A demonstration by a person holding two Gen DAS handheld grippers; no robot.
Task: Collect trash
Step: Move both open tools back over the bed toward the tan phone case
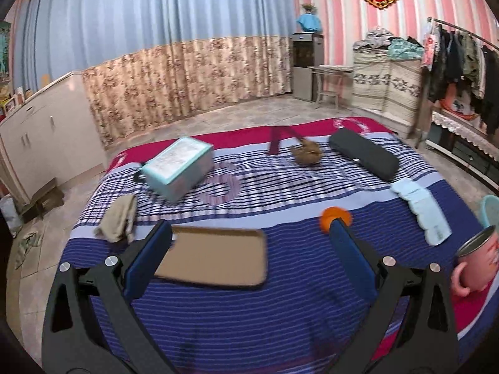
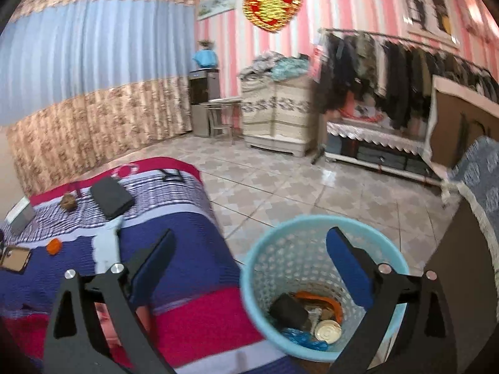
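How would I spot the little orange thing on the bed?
Start at the striped bedspread. On its dark blue band, between the flat brown tray and the pale blue folded cloth, sits the orange ball. It is the only small, round, bright orange item there.

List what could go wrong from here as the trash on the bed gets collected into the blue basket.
1. The left gripper hangs open over the bed, with the orange peel by one finger and a flat brown tray between the fingers; it may grab the non-trash tray.
2. The pink mug stands near the bed's edge beside that gripper; a sweep could knock it off.
3. The blue basket stands off the bed; a drop from over the mattress may miss it.
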